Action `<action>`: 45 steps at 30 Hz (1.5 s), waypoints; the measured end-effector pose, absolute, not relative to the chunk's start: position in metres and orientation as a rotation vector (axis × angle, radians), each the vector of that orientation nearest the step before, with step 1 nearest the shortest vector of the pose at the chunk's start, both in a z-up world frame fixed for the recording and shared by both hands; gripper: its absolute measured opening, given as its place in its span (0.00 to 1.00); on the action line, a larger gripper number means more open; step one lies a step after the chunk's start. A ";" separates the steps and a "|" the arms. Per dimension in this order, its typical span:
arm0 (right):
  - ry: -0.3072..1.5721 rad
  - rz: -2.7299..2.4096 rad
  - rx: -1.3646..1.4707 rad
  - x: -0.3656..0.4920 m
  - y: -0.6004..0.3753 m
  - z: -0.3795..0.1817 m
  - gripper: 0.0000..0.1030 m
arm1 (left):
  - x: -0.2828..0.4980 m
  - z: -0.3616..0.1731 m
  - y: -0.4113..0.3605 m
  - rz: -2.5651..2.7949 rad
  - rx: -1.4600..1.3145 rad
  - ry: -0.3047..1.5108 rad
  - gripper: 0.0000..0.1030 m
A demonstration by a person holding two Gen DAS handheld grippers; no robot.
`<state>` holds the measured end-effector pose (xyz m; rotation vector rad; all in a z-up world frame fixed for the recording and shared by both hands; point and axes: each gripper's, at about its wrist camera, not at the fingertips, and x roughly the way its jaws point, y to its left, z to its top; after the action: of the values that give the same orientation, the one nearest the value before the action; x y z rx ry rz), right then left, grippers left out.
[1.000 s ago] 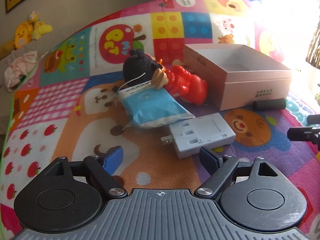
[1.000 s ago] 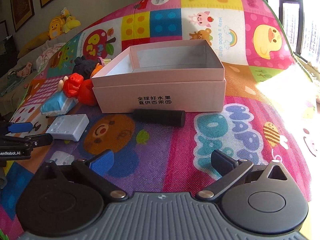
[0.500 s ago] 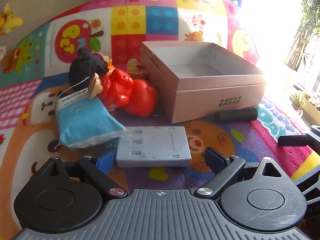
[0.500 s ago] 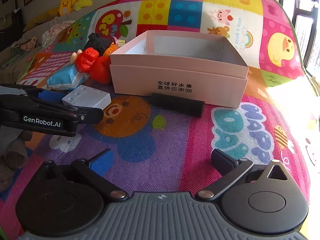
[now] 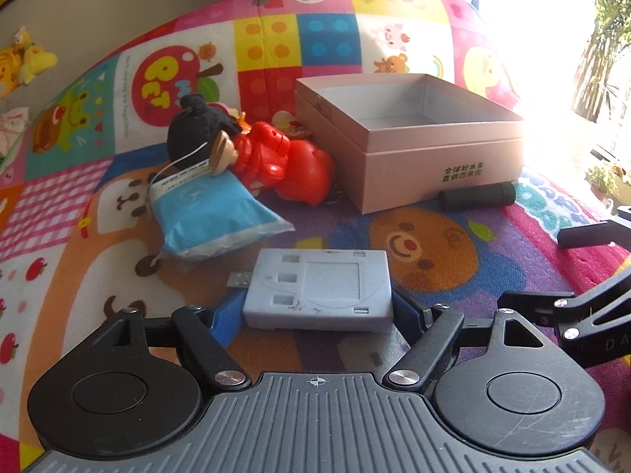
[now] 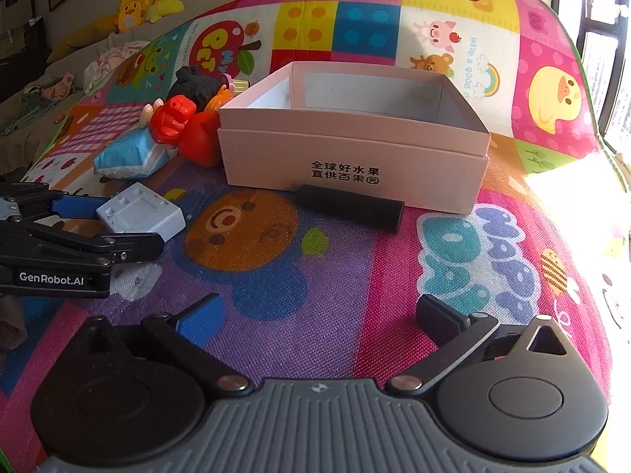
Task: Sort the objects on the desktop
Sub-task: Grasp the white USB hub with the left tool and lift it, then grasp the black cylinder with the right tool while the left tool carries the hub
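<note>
Left gripper (image 5: pixel 317 317) low over play mat (image 5: pixel 453 276), jaws closing around grey plastic module (image 5: pixel 321 287); blue pads (image 5: pixel 226 319) flanking both short sides, seemingly right at the edges, firm contact not confirmed. Module flat on mat, recessed slots up, metal USB-type plug (image 5: pixel 239 279) sticking out on its left end. Same grab visible from right wrist camera: module (image 6: pixel 140 213) sitting between the two fingers, near finger black, far one blue.

Right gripper (image 6: pixel 315 313) spread wide, nothing between the jaws, just purple mat below. Hovering to the right of the left one, tips poking into left wrist view.

Past module: blue tissue pack (image 5: pixel 209 213) lying tilted on mat, to the upper left. Leaning on it, doll with black hair and red outfit (image 5: pixel 252 153), lying on its side, touching red round toy (image 5: pixel 309 175). Small yellow/pink bits behind doll, too hidden to identify.

Right of toys: open pink cardboard box (image 5: pixel 441 157), black printed characters on front, interior looks bare. Black cylinder (image 6: pixel 349 207) lying along box's front wall, just beside it.

Far back: yellow plush toys (image 6: pixel 138 4) and crumpled cloth (image 6: pixel 114 57) beyond mat edge.
</note>
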<state>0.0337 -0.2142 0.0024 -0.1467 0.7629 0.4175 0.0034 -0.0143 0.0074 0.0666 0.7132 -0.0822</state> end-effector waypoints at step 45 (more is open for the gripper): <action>0.709 0.344 -0.150 0.069 -0.198 0.024 0.73 | -0.016 0.005 -0.005 -0.031 0.031 0.695 0.98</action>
<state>0.0689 -0.1984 0.0240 -0.1498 0.7089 0.3438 -0.0160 -0.0051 0.0046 0.0308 0.6949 -0.0309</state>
